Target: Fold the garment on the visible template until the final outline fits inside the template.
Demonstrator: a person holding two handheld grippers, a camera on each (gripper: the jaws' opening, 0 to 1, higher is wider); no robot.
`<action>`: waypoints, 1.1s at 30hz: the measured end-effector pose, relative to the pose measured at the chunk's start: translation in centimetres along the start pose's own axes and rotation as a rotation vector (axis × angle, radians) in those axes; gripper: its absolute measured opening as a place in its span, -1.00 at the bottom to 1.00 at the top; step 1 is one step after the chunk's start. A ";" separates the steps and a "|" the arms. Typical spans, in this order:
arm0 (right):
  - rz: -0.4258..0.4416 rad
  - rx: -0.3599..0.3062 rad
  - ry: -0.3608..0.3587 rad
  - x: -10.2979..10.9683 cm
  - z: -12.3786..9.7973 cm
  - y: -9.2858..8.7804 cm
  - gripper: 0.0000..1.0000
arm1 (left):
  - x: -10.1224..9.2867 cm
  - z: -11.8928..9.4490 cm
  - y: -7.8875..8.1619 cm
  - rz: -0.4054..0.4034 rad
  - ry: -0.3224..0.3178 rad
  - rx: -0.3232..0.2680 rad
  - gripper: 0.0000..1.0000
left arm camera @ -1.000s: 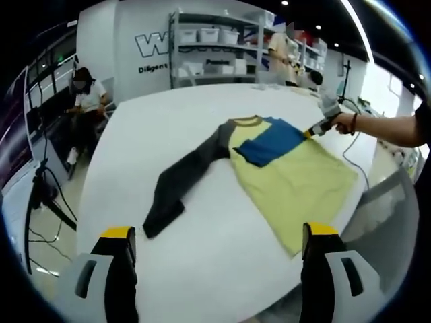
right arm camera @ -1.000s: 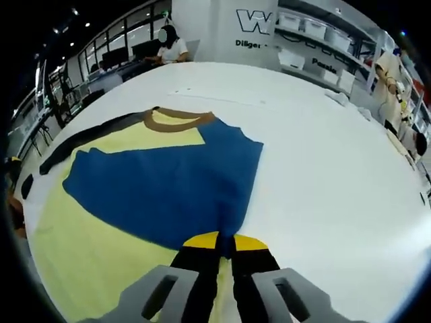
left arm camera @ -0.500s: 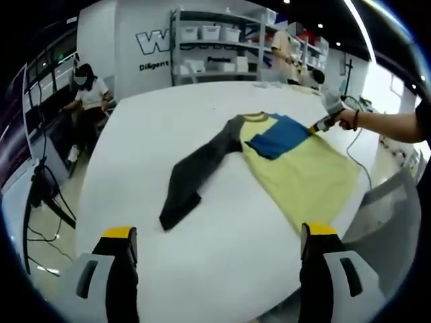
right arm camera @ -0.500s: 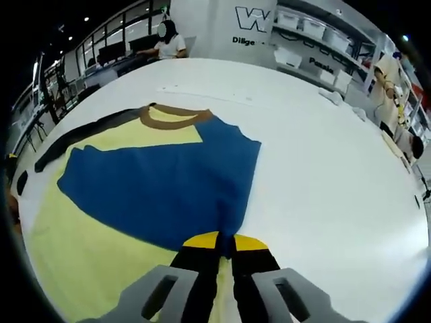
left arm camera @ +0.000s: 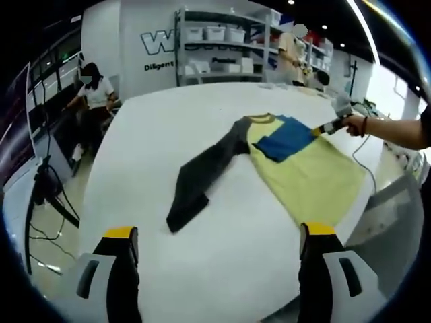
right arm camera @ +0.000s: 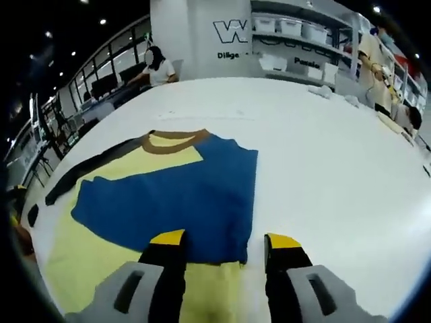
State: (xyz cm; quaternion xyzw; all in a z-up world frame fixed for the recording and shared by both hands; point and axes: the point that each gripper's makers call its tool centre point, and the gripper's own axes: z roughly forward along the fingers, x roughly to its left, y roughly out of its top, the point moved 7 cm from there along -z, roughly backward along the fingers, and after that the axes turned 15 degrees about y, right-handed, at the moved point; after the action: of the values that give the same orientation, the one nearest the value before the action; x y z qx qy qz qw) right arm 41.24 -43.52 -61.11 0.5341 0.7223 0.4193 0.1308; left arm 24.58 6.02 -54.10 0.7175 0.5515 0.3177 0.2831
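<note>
Right tool just let go of the folded blue sleeve; both tools gape. Floppy yellow cotton shirt, grab the dark sleeve cuff.

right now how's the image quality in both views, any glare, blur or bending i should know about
Left gripper view: strong fisheye bending curves the white table edge and shelves; bright window glare at upper right; the garment is fairly sharp, lit evenly with little shadow. Right gripper view: the blue sleeve is clear, the right gripper jaws near the lens look soft, and ceiling spots dot the dark upper left.
</note>
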 end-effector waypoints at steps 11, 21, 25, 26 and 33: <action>-0.081 -0.072 0.132 4.8 -3.1 0.6 0.69 | 0.4 0.6 -0.4 -0.042 0.022 0.013 0.81; -0.123 -0.083 0.246 8.8 -5.9 -0.3 0.98 | 1.0 1.2 -0.3 -0.072 0.055 -0.001 0.68; -0.158 -0.080 0.268 10.0 -7.2 -0.5 0.98 | 1.4 1.4 -0.5 -0.057 0.076 0.001 0.61; -0.164 -0.082 0.269 10.2 -7.4 -0.5 0.98 | 1.5 1.4 -0.5 -0.063 0.079 0.000 0.58; -0.211 -0.084 0.269 11.2 -9.3 -1.2 0.98 | 2.7 2.5 -0.9 -0.155 0.125 0.007 0.43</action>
State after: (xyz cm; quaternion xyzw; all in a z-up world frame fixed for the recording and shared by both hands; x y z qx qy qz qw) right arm 30.09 -38.06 -53.33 0.3882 0.7673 0.5009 0.0985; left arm 26.43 8.74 -55.99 0.6524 0.6230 0.3372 0.2693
